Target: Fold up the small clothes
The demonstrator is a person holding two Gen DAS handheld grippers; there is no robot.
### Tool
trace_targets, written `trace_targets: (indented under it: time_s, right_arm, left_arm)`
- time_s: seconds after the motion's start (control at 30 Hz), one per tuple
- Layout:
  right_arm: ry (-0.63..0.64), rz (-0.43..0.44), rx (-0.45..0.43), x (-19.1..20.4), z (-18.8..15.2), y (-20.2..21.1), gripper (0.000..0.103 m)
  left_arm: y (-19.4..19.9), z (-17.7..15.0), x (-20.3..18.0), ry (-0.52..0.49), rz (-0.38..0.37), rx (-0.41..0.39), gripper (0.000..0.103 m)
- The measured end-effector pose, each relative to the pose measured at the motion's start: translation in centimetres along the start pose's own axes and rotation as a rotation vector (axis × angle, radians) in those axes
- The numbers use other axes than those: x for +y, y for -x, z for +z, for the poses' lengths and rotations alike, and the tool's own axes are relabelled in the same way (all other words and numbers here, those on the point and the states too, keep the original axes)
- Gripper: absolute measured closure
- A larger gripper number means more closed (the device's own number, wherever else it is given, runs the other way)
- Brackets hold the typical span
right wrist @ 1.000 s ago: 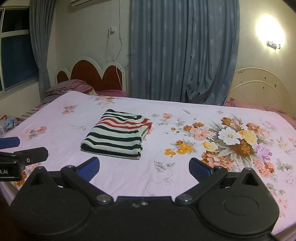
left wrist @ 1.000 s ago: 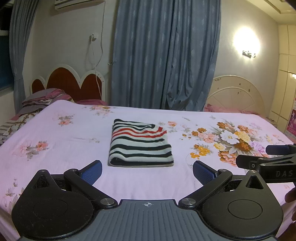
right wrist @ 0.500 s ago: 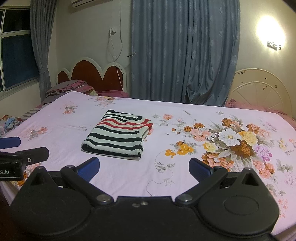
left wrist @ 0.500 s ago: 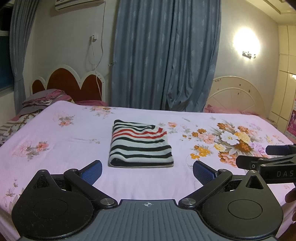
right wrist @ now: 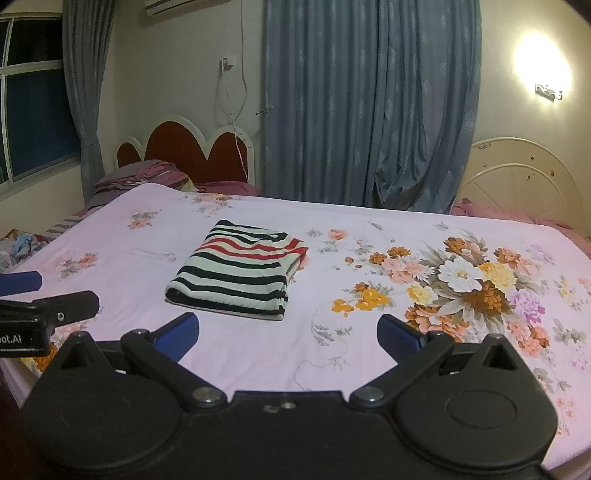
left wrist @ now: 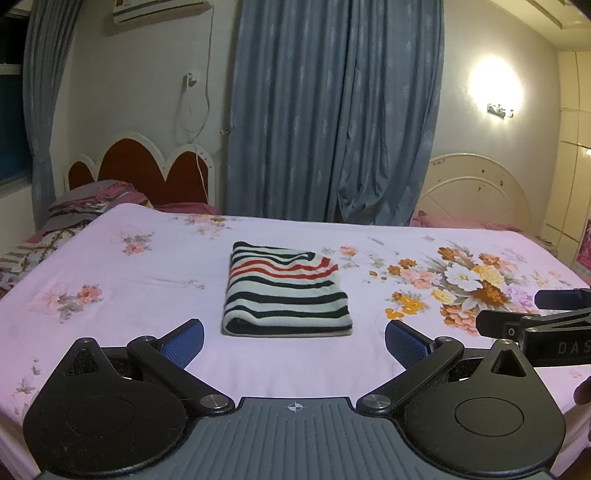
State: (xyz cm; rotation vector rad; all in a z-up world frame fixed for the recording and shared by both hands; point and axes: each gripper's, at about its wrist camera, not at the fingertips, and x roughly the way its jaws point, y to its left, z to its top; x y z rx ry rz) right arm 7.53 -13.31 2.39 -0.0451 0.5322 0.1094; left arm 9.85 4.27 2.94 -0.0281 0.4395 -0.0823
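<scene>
Tools (left wrist: 294,341) apart, striped garment (left wrist: 286,290) folded flat

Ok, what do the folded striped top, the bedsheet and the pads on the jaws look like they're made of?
Top: soft knit, probably cotton jersey; matte, with thick rounded fold edges. Sheet: thin woven cloth, pale pink floral print, slight sheen and shallow creases; the fibre can't be told. Pads: blue, finely dotted texture, likely rubber or soft plastic, on black matte plastic-looking arms.

air conditioner (left wrist: 155,9) cropped, wardrobe (left wrist: 576,155) edge-cut
</scene>
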Motion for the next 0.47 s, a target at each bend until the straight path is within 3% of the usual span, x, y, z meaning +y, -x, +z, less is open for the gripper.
trace_targets:
  time_s: [0.47]
  right_arm:
    - [0.0,0.003,-0.001,0.16,0.02,-0.06,0.001]
  left_arm:
    - [-0.06,0.18,0.05,-0.019,-0.003,-0.018,0.0]
